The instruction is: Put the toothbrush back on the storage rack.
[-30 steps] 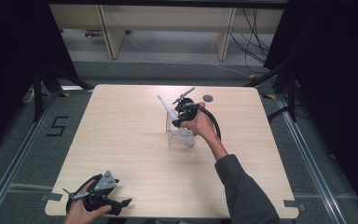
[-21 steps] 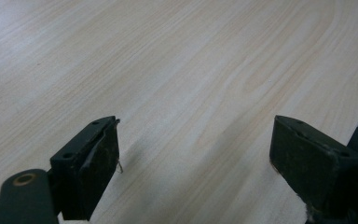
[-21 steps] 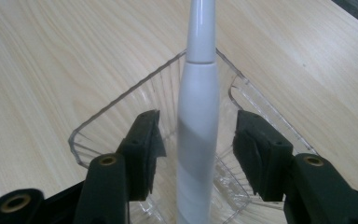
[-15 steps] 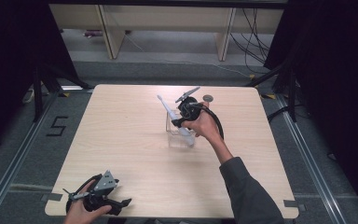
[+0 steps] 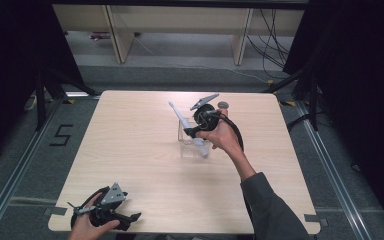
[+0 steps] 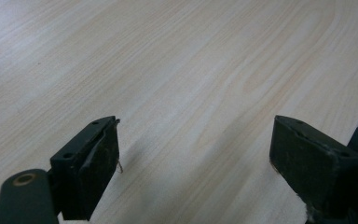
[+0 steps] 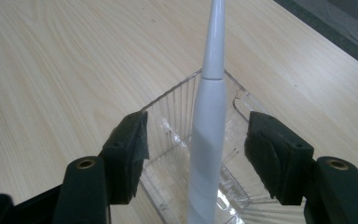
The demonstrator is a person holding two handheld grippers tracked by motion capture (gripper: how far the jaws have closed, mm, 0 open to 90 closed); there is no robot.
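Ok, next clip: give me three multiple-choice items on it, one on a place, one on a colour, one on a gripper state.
1. Where does the toothbrush stand?
A. in the clear box
B. flat on the table
C. on the floor

2. What colour is the toothbrush?
A. red
B. white
C. green

3. How is the right gripper?
A. clamped on the toothbrush
B. shut on nothing
C. open around the toothbrush

Answers: 1 A, its lower end sits inside the box; 2 B, it is white all along; 3 C, gaps show on both sides, the jaws having just been opening.
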